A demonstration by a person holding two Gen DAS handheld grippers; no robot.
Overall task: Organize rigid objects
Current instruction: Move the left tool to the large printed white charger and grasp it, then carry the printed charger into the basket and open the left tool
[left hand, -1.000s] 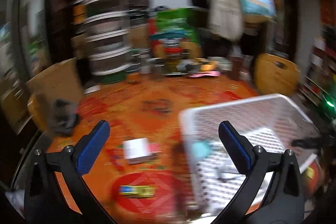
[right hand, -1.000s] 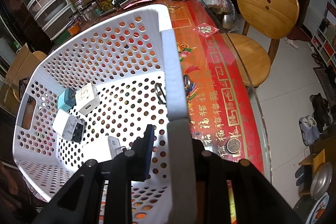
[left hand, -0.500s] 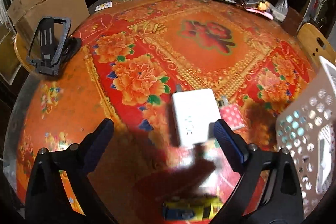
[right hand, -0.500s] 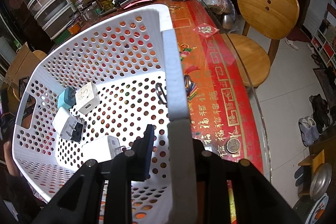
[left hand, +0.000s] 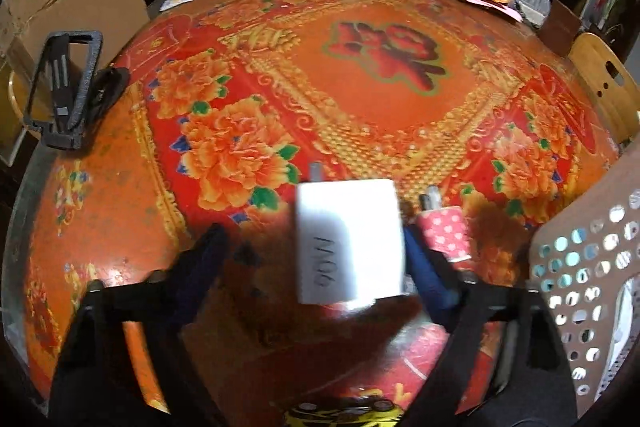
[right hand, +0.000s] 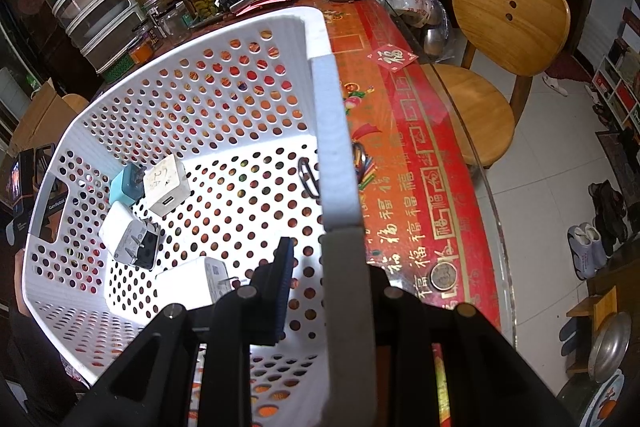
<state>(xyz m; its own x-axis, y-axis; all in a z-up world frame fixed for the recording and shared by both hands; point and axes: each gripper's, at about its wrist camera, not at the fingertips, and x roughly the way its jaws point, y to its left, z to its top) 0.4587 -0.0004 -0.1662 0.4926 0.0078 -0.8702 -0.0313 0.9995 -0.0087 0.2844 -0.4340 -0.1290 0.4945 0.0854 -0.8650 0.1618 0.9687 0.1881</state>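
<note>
the left gripper (left hand: 312,251) has dropped around the white charger (left hand: 348,241), jaws apart, charger between them on the bench (left hand: 360,95); grasp next. right gripper (right hand: 324,267) clamps the basket (right hand: 332,131) rim.

I see a white charger (left hand: 349,241) with dark lettering at centre frame of the left view, on a red and orange tablecloth (left hand: 280,99) patterned with orange peonies, green leaves and gold borders. Beside it, right of centre, I note a pink plug (left hand: 444,233) with white dots. In the right view I record a white perforated basket (right hand: 224,99) holding white, light-blue and black-faced adapters (right hand: 138,215) at its left.
</note>
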